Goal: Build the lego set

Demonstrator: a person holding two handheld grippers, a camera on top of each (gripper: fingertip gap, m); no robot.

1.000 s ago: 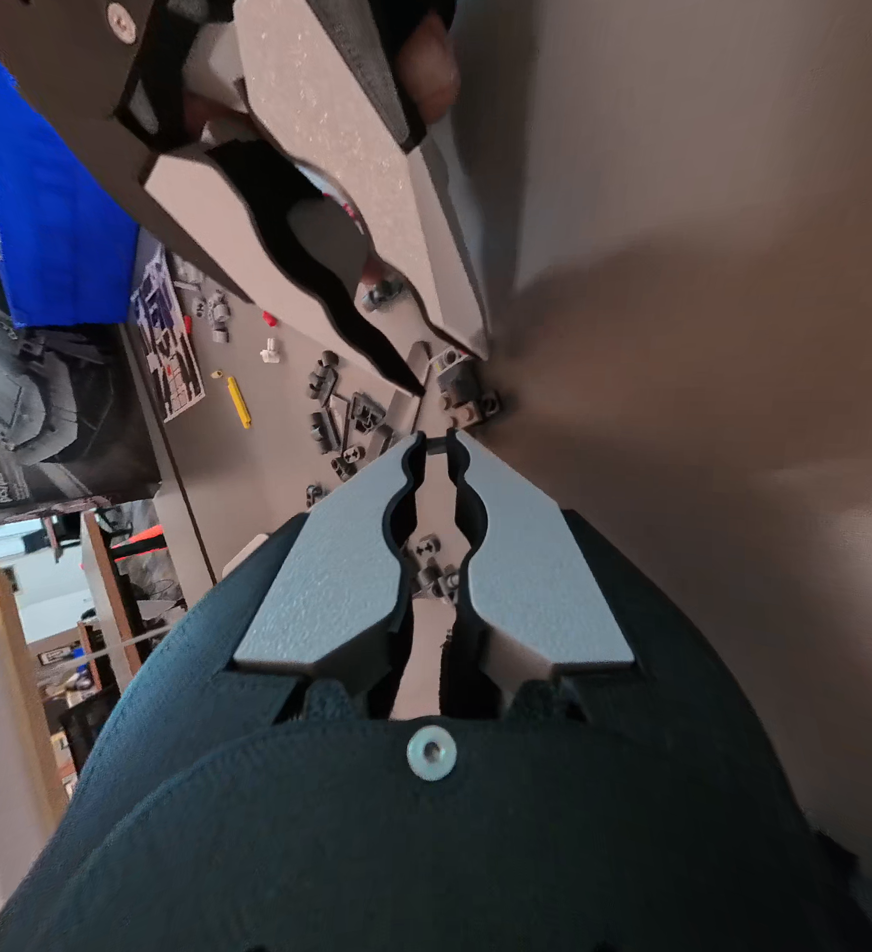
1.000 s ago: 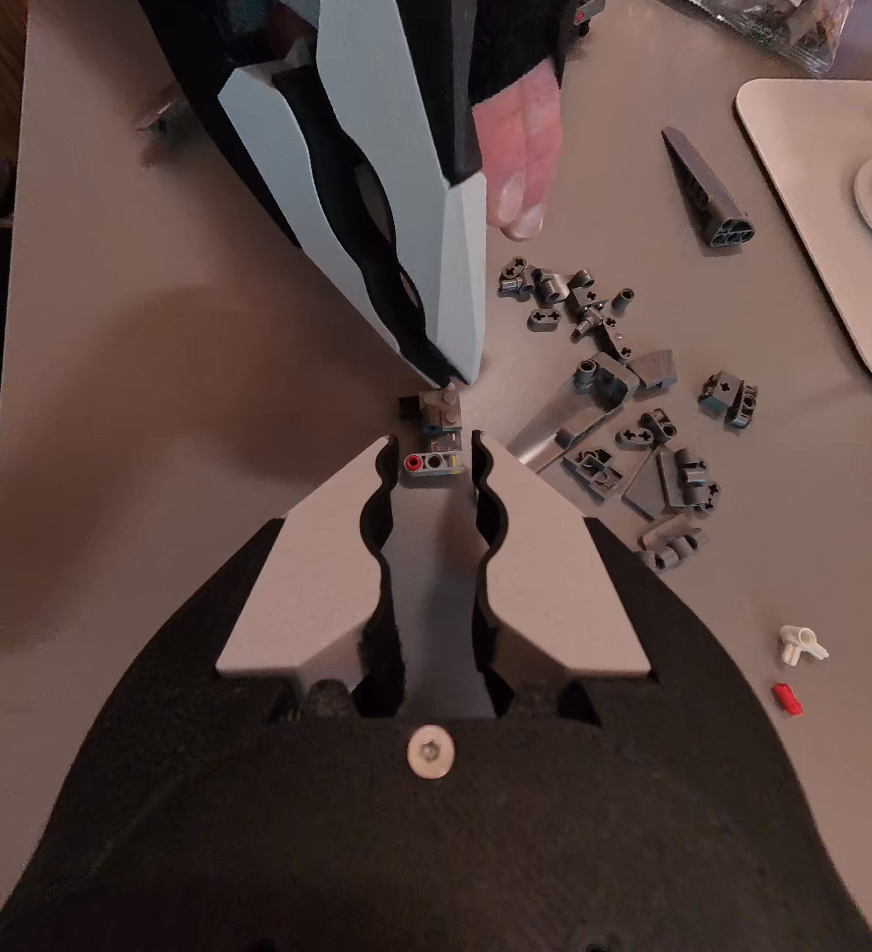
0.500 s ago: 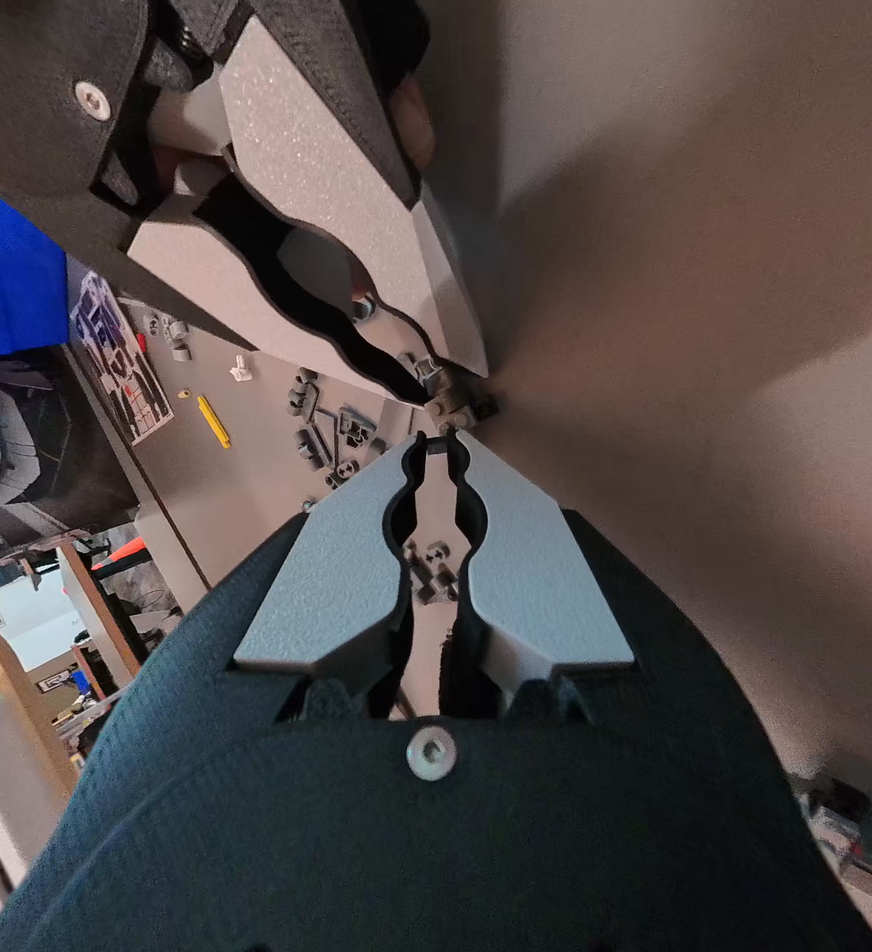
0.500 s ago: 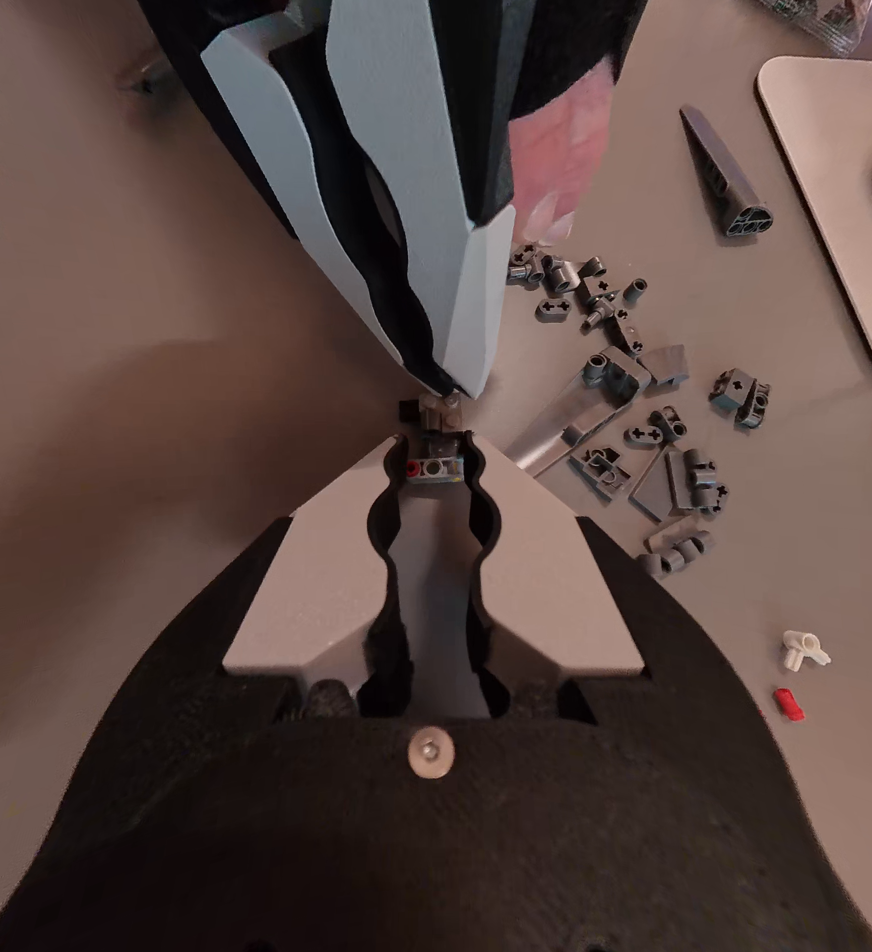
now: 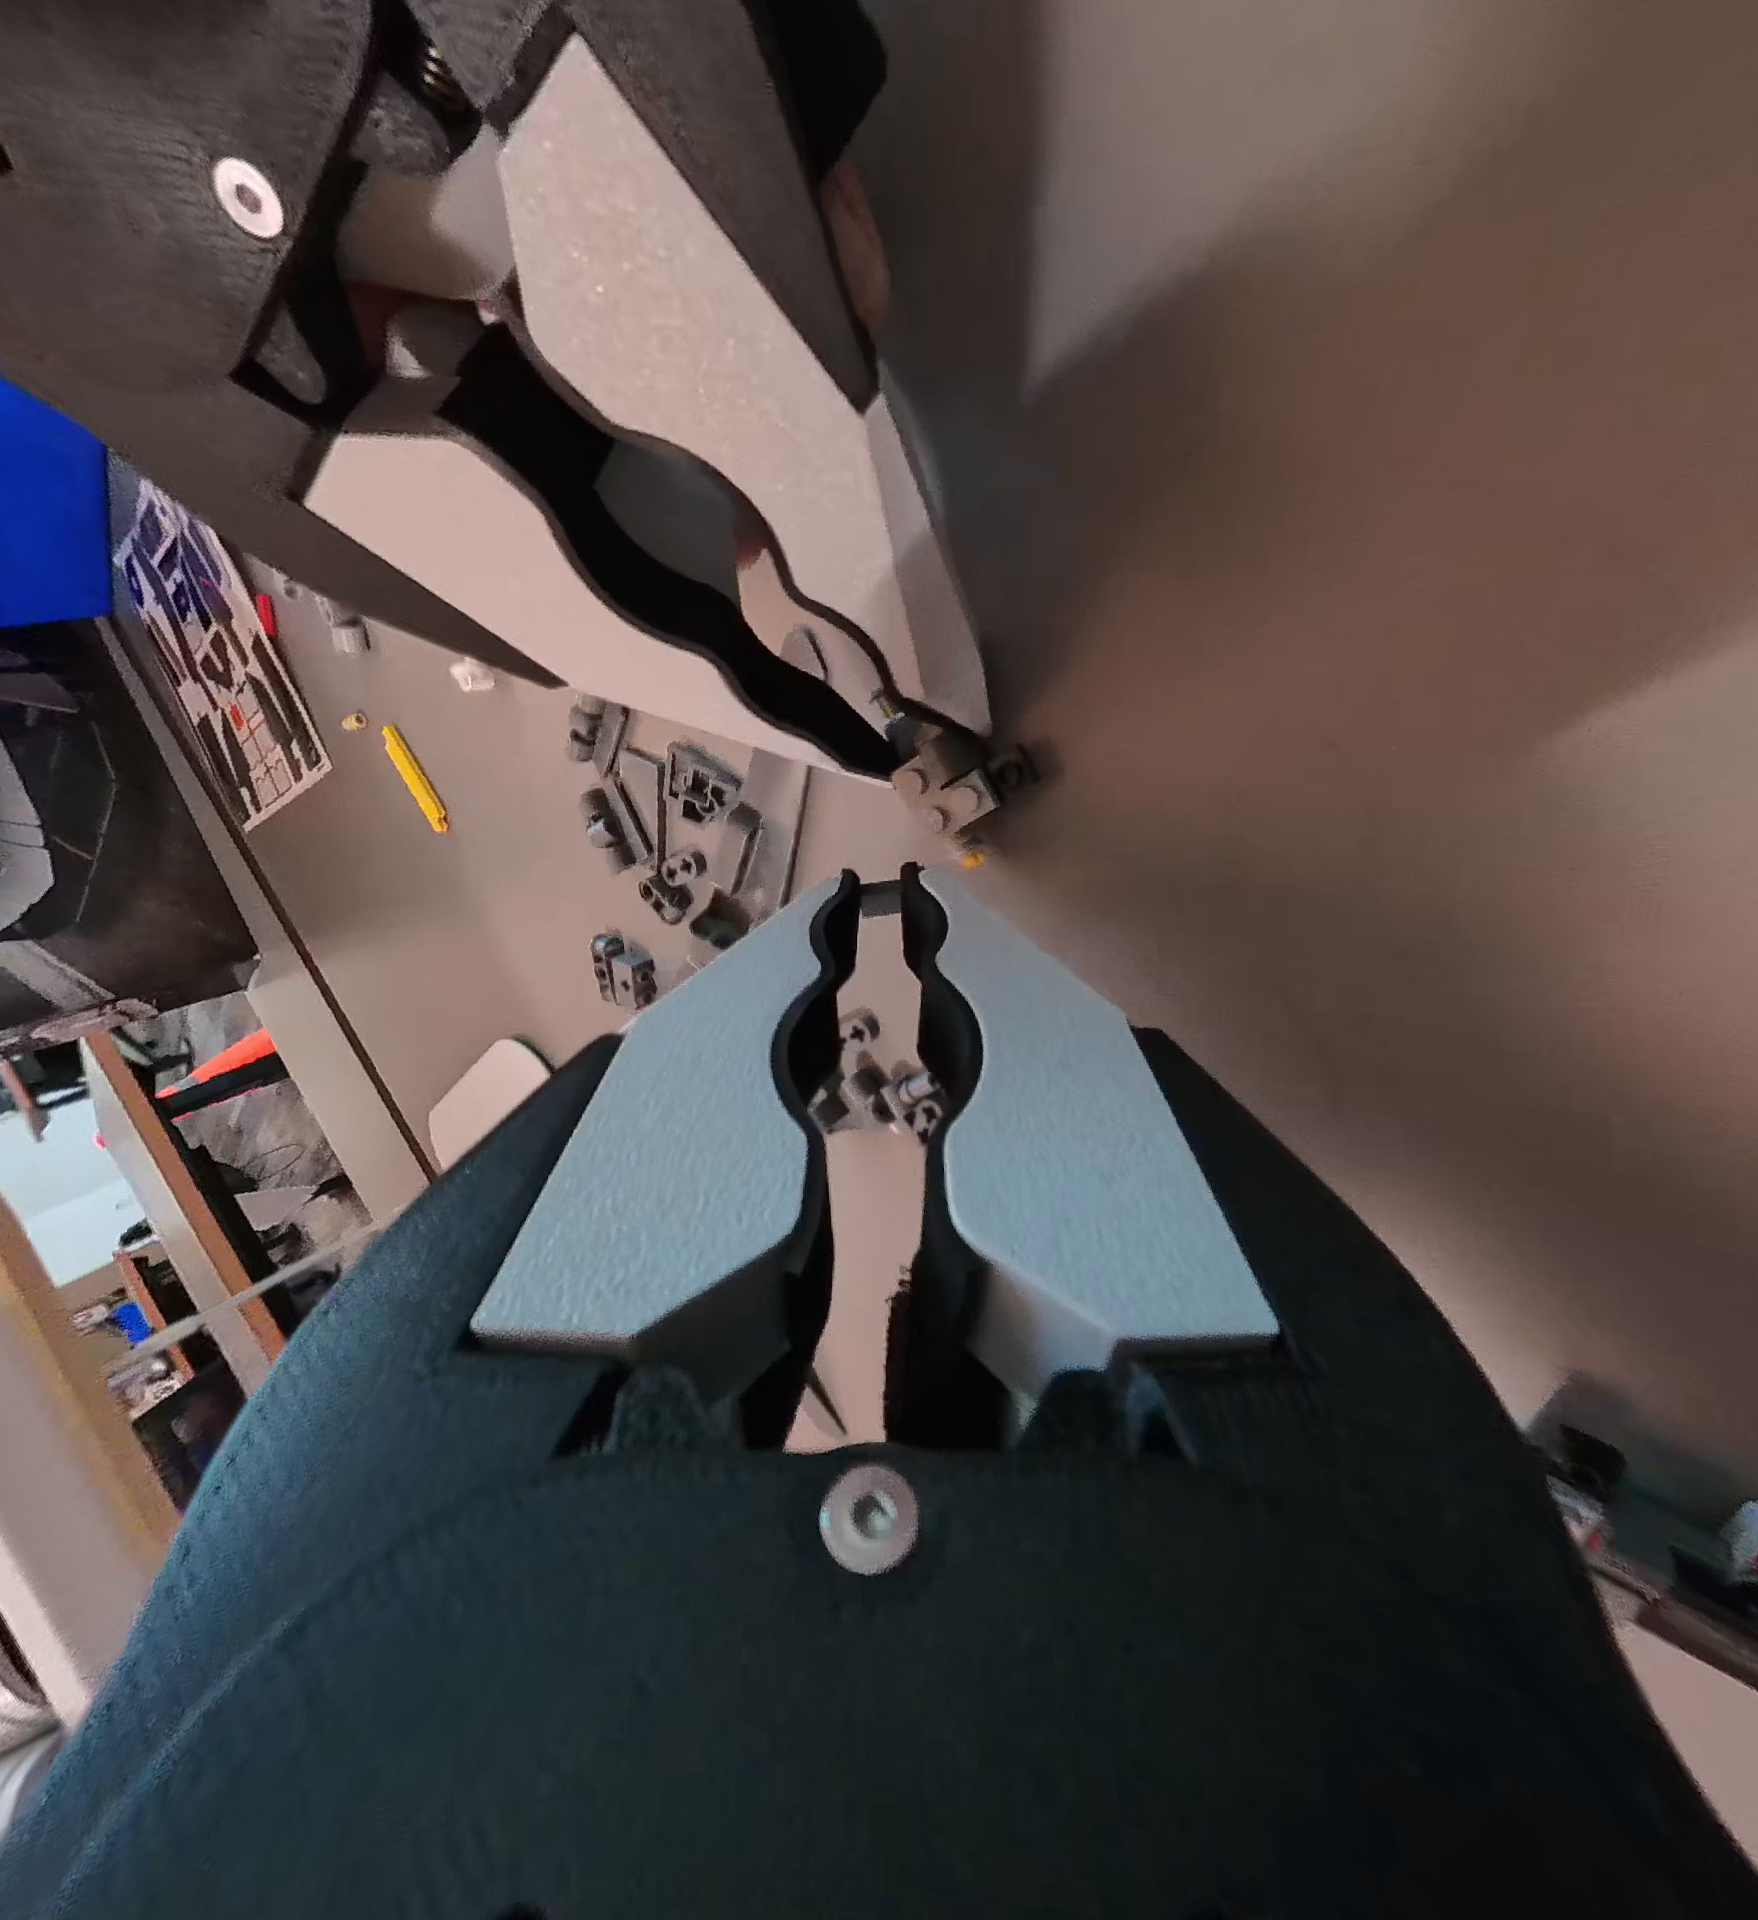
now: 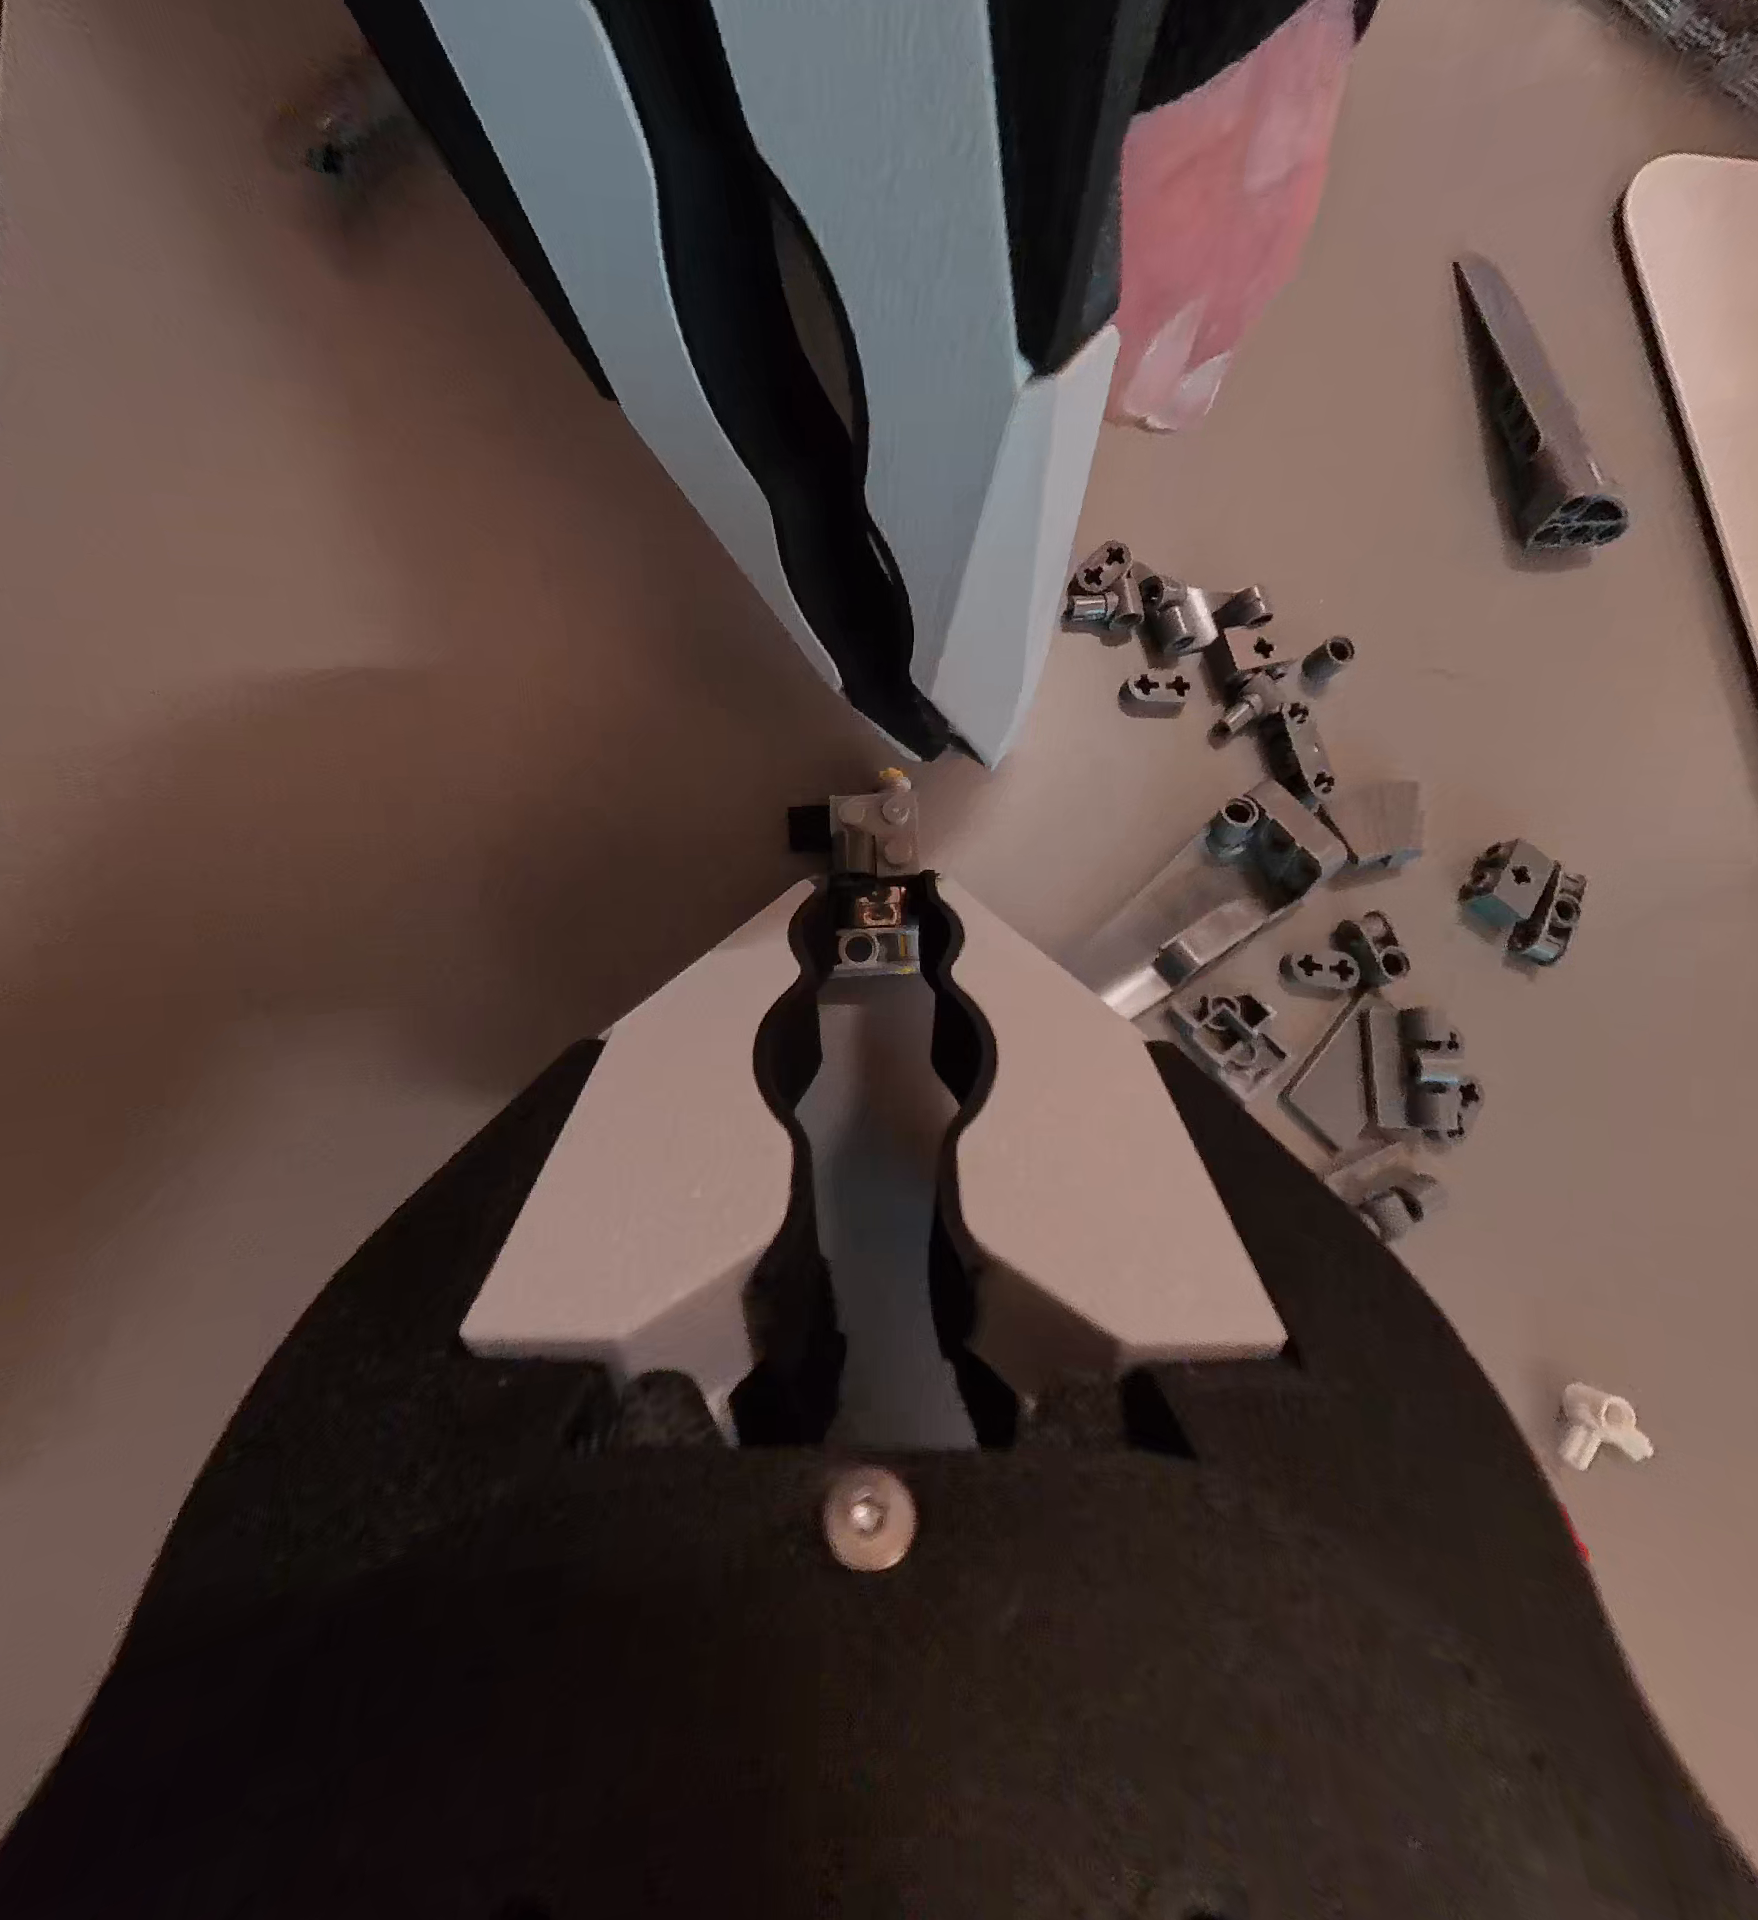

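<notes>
In the right wrist view my right gripper (image 6: 870, 894) is shut on a small grey brick assembly (image 6: 870, 836), with both pads pressed on its lower part just above the table (image 6: 335, 831). The assembly has a black bit on its left and a yellow bit on top. My left gripper (image 6: 942, 743) comes down from above, its tips just clear of the assembly's top. In the left wrist view my left gripper (image 5: 880, 883) is shut on a small flat grey piece (image 5: 880, 896). There the right gripper (image 5: 916, 743) holds the assembly (image 5: 958, 779) just beyond my left tips.
Several loose grey pieces (image 6: 1290, 883) lie to the right of the grippers. A dark tapered piece (image 6: 1540, 416) and a pale board (image 6: 1748, 416) lie farther right, with a white piece (image 6: 1602, 1439) nearer. A hand (image 6: 1197, 260) holds the left gripper. A yellow rod (image 5: 413, 777) and a sticker sheet (image 5: 220, 665) lie at the left. Left and right tips are no more than a few centimetres apart.
My right jaws have closed onto the grey assembly. My left gripper, still shut on its small grey piece, has drawn back a little from the assembly's top.
</notes>
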